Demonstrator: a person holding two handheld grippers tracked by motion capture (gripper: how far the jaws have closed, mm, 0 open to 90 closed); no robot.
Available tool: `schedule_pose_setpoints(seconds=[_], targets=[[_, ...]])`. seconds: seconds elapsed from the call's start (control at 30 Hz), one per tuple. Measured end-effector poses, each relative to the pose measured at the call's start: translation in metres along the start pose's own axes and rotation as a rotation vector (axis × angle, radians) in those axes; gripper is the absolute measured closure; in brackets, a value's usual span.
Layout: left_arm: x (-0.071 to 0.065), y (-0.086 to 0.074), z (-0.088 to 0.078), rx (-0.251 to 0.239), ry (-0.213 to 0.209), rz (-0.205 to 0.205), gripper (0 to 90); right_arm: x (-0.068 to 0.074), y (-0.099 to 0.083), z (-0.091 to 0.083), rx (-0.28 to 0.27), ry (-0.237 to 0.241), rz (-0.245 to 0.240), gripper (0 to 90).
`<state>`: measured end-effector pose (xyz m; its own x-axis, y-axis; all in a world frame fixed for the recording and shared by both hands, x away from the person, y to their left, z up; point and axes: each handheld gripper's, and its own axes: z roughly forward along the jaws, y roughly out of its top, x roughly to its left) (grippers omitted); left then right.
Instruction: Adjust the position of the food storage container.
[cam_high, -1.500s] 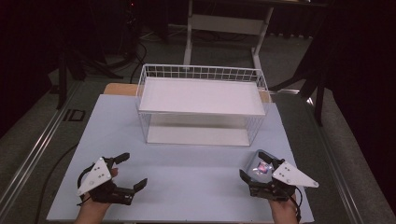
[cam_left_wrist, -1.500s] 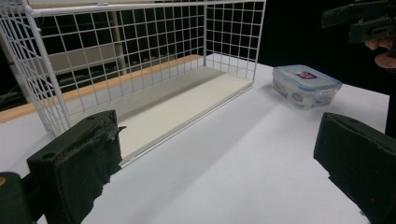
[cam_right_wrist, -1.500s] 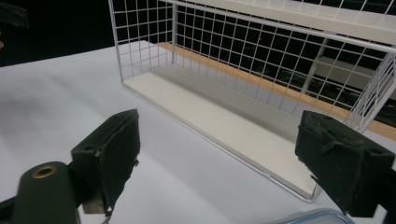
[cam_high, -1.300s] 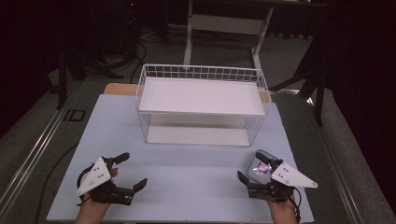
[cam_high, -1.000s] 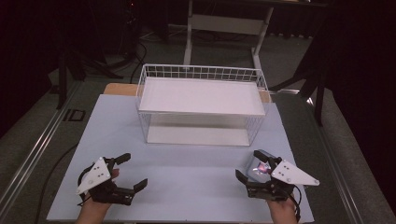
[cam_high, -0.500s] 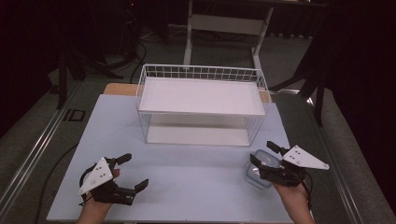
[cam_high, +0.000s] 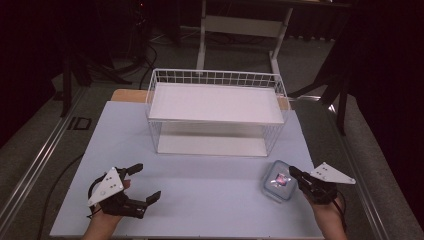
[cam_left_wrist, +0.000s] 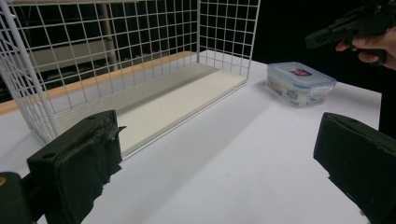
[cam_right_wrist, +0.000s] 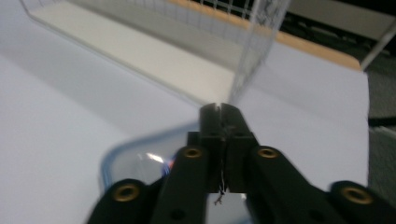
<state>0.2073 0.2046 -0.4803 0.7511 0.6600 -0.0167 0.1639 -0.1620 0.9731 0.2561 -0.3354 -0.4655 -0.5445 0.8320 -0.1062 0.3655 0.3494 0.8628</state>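
Note:
A small clear plastic container (cam_high: 278, 181) with a blue-rimmed lid lies flat on the white table (cam_high: 210, 200), near its front right. My right gripper (cam_high: 293, 172) is just right of the container, its tips over the lid's edge. Its jaws have just been closing and now press together with nothing between them. In the right gripper view the shut jaws (cam_right_wrist: 221, 112) hover over the blurred container (cam_right_wrist: 135, 158). My left gripper (cam_high: 147, 181) rests at the front left, open and empty. In its own view (cam_left_wrist: 219, 172) the container (cam_left_wrist: 301, 83) stands far off to the right.
A white wire basket (cam_high: 215, 80) with a white shelf board stands across the back middle of the table; its open front faces me. The wire basket (cam_left_wrist: 140, 56) fills the upper left of the left gripper view. The table's right edge is close to my right hand.
The right gripper let go of the container, drew away to the right and shut its jaws. The container stays on the table. The left gripper has not moved.

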Motion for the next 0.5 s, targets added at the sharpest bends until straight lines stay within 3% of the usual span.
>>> schedule_pose_setpoints(seconds=[0.1, 0.27, 0.5], targets=[[0.0, 0.0, 0.001, 0.004, -0.007, 0.001, 1.6, -0.004, -0.007, -0.003, 0.015, -0.012, 0.01, 89.9], [-0.002, 0.001, 0.003, 0.004, -0.012, 0.002, 1.6, -0.014, -0.035, -0.011, 0.08, -0.022, 0.039, 90.0], [-0.003, 0.001, 0.004, 0.008, -0.014, 0.003, 1.6, -0.019, -0.06, -0.009, 0.169, 0.0, 0.06, 90.0]])
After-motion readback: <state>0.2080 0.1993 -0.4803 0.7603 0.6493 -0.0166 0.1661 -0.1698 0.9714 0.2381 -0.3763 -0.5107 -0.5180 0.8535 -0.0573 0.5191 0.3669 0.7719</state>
